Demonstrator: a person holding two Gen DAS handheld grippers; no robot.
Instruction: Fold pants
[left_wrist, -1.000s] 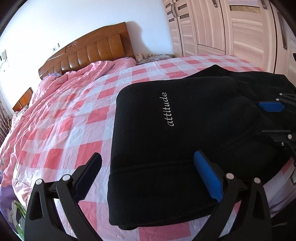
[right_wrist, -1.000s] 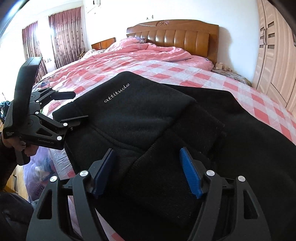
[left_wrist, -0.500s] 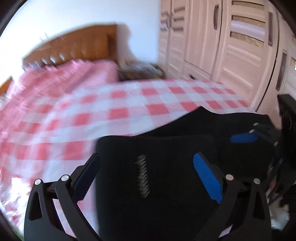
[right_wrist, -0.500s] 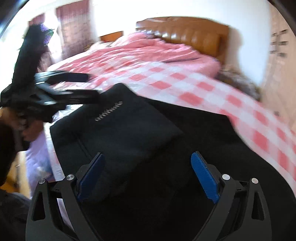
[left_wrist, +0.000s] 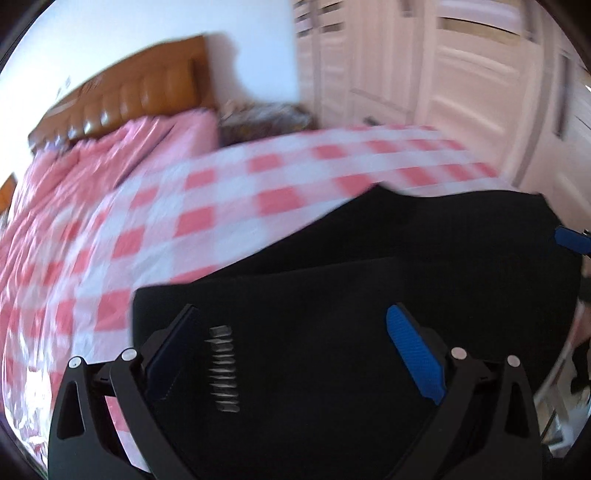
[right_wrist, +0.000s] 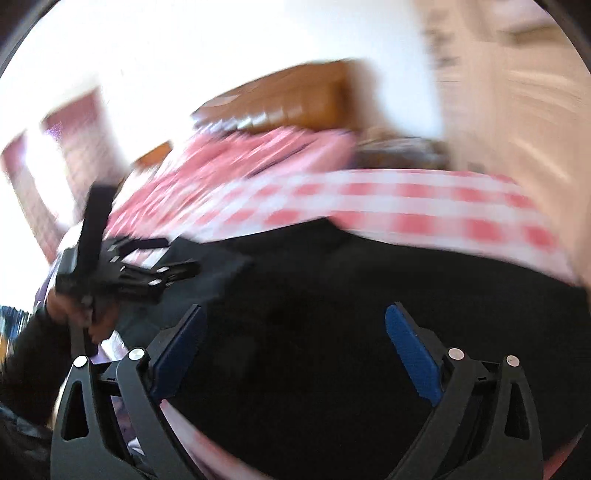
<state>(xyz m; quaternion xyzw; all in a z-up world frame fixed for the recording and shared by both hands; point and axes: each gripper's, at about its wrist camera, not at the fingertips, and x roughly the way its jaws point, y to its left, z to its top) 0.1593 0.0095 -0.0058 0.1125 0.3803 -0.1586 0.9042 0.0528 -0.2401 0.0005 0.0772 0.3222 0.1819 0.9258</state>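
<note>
The black pants (left_wrist: 332, 295) lie folded on the pink checked bed, with blurred white lettering (left_wrist: 223, 367) on the top layer. My left gripper (left_wrist: 295, 354) is open and empty, its blue pads spread just above the folded cloth. My right gripper (right_wrist: 295, 350) is open and empty over the black pants (right_wrist: 332, 314). One blue pad of the right gripper shows at the right edge of the left wrist view (left_wrist: 570, 240). The left gripper and the hand holding it show in the right wrist view (right_wrist: 122, 273). Both views are motion-blurred.
The bed (left_wrist: 221, 192) has a pink checked sheet and a wooden headboard (left_wrist: 129, 92). A pale wardrobe (left_wrist: 461, 74) stands along the right. A cluttered nightstand (left_wrist: 262, 118) sits between bed and wardrobe. Curtains (right_wrist: 74, 147) hang at the left.
Both grippers stayed open and swung over the folded pants, with the cameras tilting. The left gripper moved from the pants' left edge to over their middle.
</note>
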